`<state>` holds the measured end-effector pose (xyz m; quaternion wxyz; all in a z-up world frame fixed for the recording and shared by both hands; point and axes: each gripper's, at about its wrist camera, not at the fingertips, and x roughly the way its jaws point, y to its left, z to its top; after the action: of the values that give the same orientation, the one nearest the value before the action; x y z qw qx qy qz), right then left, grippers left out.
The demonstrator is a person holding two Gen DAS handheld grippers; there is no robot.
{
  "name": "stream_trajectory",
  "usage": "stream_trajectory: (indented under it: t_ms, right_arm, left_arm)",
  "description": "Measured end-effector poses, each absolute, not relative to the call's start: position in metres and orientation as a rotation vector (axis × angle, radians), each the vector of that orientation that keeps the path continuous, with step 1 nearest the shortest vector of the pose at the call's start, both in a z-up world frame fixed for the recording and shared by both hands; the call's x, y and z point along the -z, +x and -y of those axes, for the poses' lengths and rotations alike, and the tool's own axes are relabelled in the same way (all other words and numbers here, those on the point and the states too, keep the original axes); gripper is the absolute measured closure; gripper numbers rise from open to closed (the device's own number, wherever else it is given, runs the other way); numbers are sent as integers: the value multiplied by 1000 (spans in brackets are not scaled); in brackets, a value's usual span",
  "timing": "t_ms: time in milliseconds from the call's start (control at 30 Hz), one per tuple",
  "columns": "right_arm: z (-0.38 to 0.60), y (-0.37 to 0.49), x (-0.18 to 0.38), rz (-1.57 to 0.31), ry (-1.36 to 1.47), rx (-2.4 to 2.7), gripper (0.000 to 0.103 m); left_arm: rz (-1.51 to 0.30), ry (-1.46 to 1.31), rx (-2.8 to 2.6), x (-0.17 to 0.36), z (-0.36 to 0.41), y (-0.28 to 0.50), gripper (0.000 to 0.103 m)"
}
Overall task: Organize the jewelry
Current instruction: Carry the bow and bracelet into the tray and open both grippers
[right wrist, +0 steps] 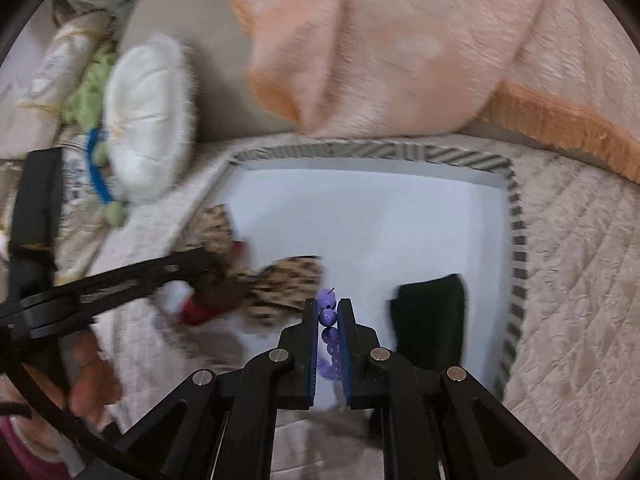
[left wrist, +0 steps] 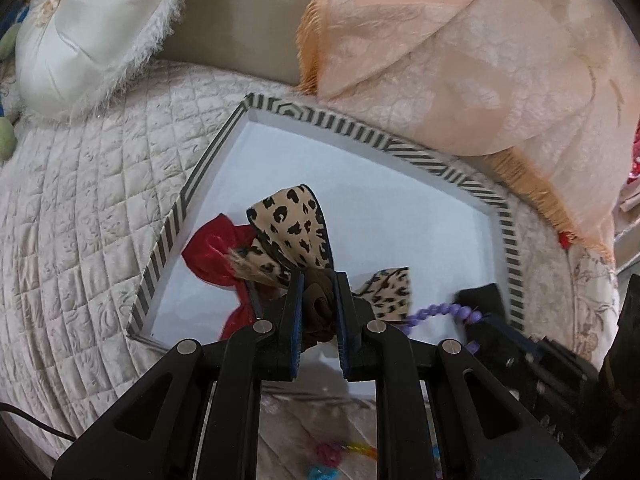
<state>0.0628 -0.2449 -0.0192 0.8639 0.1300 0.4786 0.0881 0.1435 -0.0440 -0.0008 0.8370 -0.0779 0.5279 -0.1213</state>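
My left gripper (left wrist: 319,280) is shut on the brown centre of a leopard-print bow (left wrist: 290,230) and holds it over the white tray with a striped rim (left wrist: 200,168). A red bow (left wrist: 214,248) lies in the tray beneath it. My right gripper (right wrist: 328,306) is shut on a purple bead string (right wrist: 329,316) above the tray (right wrist: 516,240); the beads (left wrist: 436,312) also show in the left wrist view. The right wrist view shows the left gripper and the leopard-print bow (right wrist: 280,284), blurred.
A black item (right wrist: 432,312) lies in the tray at the right. The tray sits on a quilted bed cover (left wrist: 80,200). A white round cushion (left wrist: 92,32) and a peach fringed blanket (left wrist: 460,60) lie behind. Colourful beads (left wrist: 332,454) lie on the cover below the left gripper.
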Motion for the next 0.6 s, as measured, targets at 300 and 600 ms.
stream_trajectory:
  t_ms: [300, 600]
  right_arm:
    - [250, 62, 32, -1027, 264, -152, 87]
    - [248, 31, 10, -977, 286, -161, 75]
  left_arm:
    - [-1099, -135, 229, 7, 46, 143, 79]
    - [-1054, -100, 215, -8, 43, 122, 58]
